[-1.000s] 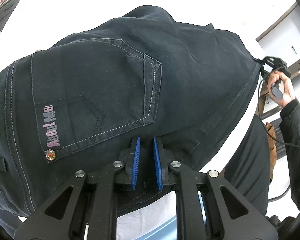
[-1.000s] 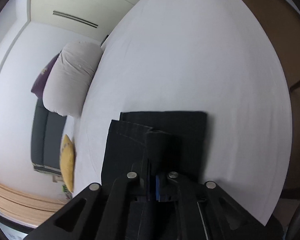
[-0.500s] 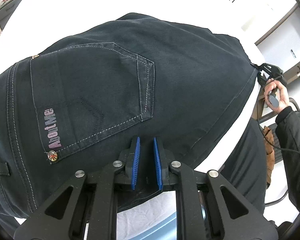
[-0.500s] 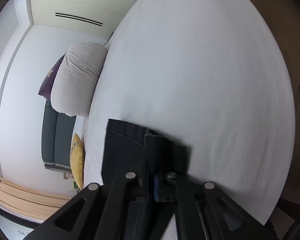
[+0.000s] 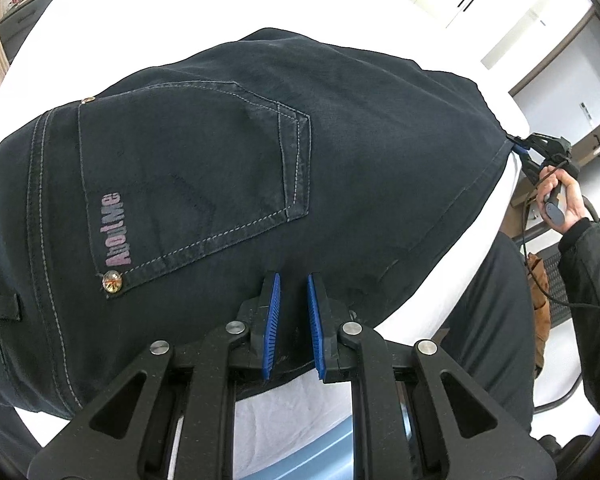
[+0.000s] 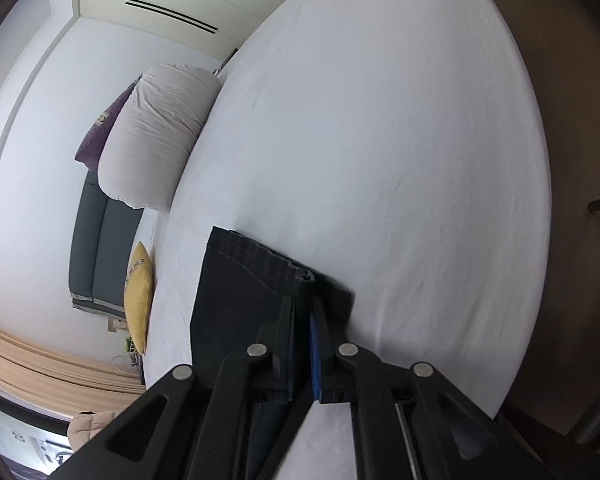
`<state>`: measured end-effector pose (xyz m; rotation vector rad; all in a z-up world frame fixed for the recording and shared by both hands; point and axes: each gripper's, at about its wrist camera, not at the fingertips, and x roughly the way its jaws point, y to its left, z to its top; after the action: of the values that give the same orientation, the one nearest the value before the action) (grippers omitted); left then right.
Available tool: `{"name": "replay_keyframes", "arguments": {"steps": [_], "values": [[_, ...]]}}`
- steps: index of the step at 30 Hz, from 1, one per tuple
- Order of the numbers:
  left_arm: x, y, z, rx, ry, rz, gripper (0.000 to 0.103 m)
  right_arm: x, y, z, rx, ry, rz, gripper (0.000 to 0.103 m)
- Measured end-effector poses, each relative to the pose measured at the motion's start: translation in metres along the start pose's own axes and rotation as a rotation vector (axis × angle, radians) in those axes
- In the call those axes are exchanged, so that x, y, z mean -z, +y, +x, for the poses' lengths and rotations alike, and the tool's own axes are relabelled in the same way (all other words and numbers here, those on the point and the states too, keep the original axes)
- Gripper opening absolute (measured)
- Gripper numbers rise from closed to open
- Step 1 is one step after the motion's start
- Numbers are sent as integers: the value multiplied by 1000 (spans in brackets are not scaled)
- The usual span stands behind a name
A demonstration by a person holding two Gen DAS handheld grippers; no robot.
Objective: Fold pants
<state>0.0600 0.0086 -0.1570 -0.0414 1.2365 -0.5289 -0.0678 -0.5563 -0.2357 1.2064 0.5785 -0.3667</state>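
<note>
Both jaws pinch the pants [image 5: 260, 168], opening slightly on the right, waistband toward the left gripper [image 5: 293, 320].

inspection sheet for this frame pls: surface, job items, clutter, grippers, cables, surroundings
Surface: white sheet, bare beyond the cloth.
Job's things: dark pants, back pocket up.
Clutter: nothing seen.
Grippers: left gripper clamps the pants' near edge; right gripper is opening, hem between its pads.
Cables: black cable by the person's hand.
Surroundings: white pillow, yellow cushion, dark sofa.
</note>
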Motion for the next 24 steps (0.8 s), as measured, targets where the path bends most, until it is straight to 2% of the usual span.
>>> {"name": "replay_keyframes", "arguments": {"steps": [4,5,6,7,8,9,11,14,17,20,24], "values": [[5,2,-4,8,-10,-10,14,1,-14,-2,-47,-10,110,5],[6,3,-5,9,-12,-12,14,2,-13,-8,-30,-30,115,5],[8,3,-6,11,-16,-15,14,4,-8,-16,6,-57,96,10],[9,4,-7,12,-20,-13,14,9,0,-29,77,-95,60,28],[11,5,-7,12,-23,-11,14,17,9,-40,102,-120,29,36],[13,5,-7,13,-30,-11,14,31,19,-47,50,-91,-5,41],[15,7,-6,17,-37,-16,14,61,38,-47,-31,35,-61,41],[17,10,-4,23,-35,-21,14,133,71,-39,-126,254,-164,41],[18,9,-3,24,-35,-21,13,201,85,-22,-185,434,-168,41],[17,10,-4,26,-37,-19,14,239,88,-6,-176,516,-175,41],[17,10,-4,26,-37,-18,14,249,80,9,-171,547,-120,41]]}}
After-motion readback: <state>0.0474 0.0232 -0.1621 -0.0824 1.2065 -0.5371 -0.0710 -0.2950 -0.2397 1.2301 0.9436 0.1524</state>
